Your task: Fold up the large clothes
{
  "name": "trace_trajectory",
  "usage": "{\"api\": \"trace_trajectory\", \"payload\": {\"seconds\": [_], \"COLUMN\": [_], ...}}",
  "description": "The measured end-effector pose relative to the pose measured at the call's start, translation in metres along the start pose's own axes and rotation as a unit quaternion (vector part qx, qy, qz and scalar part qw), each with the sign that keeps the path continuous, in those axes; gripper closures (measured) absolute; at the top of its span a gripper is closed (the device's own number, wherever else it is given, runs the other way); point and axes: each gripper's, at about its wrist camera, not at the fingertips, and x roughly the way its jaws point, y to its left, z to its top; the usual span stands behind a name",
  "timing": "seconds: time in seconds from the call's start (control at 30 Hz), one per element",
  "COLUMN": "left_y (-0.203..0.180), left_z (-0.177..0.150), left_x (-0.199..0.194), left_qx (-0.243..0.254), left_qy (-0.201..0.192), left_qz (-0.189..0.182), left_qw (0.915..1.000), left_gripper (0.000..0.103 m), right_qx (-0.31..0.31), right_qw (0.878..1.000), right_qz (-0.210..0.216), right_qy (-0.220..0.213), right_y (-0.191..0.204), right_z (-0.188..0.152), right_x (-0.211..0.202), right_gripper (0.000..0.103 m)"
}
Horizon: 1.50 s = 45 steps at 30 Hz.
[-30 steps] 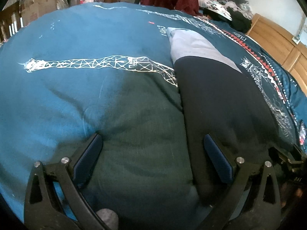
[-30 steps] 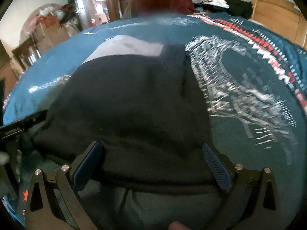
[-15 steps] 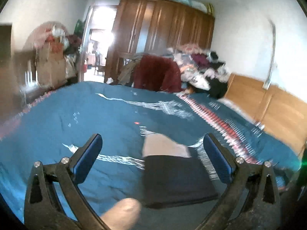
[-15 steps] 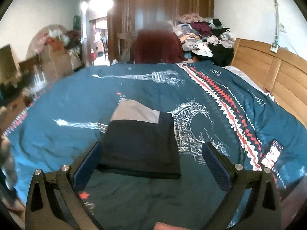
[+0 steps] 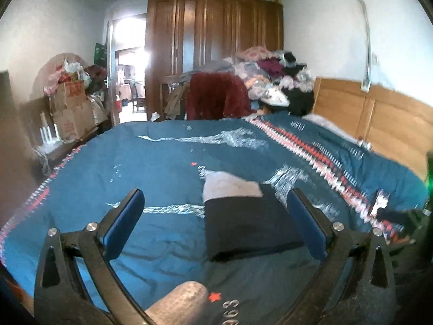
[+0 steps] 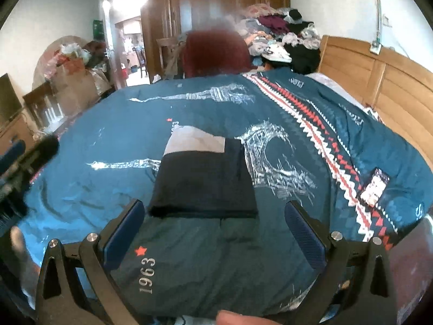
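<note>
A folded garment, black with a light grey end at its far side, lies flat on the blue patterned bedspread. In the right wrist view the same folded garment sits in the middle of the bedspread. My left gripper is open, raised above the bed on the near side of the garment and holding nothing. Open and empty as well, my right gripper hovers just short of the garment's near edge. The tip of the left gripper shows blurred at the left border of the right wrist view.
A phone lies on the bedspread at the right. A wooden headboard runs along the right side. Beyond the bed stand a dark red draped chair, a pile of clothes, a wardrobe and cardboard boxes.
Both grippers have lifted up and pulled back from the folded garment, from right over it to well above the bed. The garment stays flat where it was.
</note>
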Motion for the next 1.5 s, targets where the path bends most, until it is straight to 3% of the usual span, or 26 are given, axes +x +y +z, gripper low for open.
{"api": "trace_trajectory", "payload": {"seconds": [0.27, 0.47, 0.93, 1.5], "left_y": [-0.015, -0.032, -0.029, -0.033], "left_z": [-0.012, -0.013, 0.010, 0.019], "left_x": [-0.026, -0.046, -0.056, -0.052], "left_qx": [0.006, 0.018, 0.005, 0.007], "left_qy": [0.030, 0.028, -0.011, -0.021], "left_qz": [-0.018, -0.042, -0.024, -0.014], "left_qw": [0.9994, 0.9986, 0.9996, 0.9997], "left_gripper": [0.000, 0.000, 0.000, 0.000], "right_qx": [0.012, 0.003, 0.014, 0.030], "right_qw": [1.000, 1.000, 0.999, 0.999], "right_qz": [0.007, 0.006, 0.011, 0.022], "right_qy": [0.019, 0.003, -0.044, -0.039], "right_y": [-0.006, -0.004, -0.019, -0.030], "right_z": [-0.024, -0.036, -0.012, 0.007], "right_x": [-0.025, -0.056, -0.089, -0.080], "right_gripper": [0.000, 0.000, 0.000, 0.000]}}
